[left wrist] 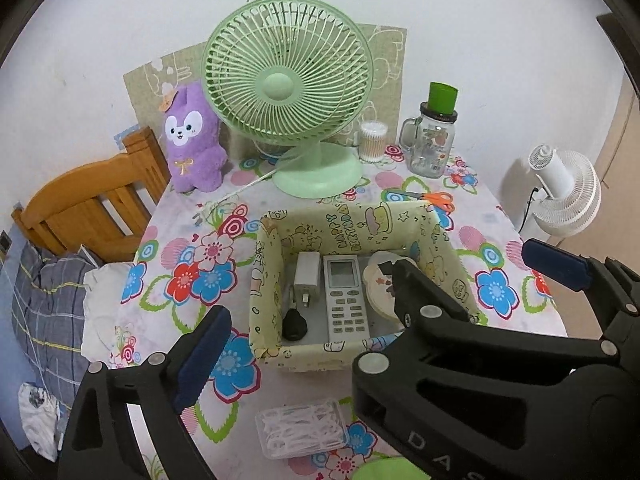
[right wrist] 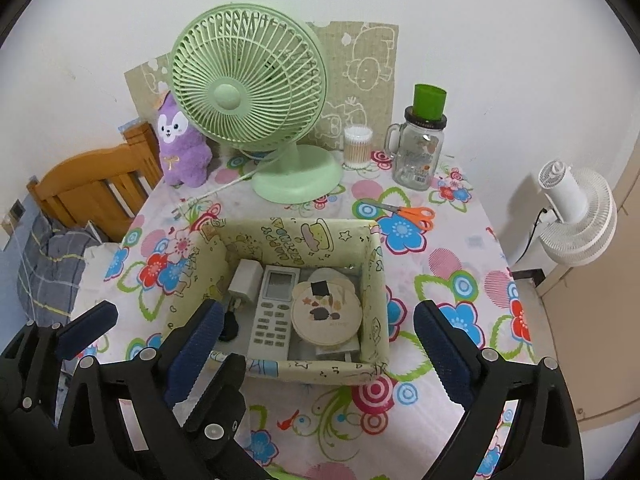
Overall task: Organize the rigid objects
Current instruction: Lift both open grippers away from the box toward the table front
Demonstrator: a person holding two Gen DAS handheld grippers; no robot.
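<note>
Right wrist view: remote lies lengthwise, screen toward fan.

Both grippers point steeply downward, side by side. The left gripper has its jaws spread wide, with nothing pressed between them; only its left pad shows, at lower left. Its other finger is hidden behind the right gripper, whose jaws also stand wide apart, gripping nothing.
</note>
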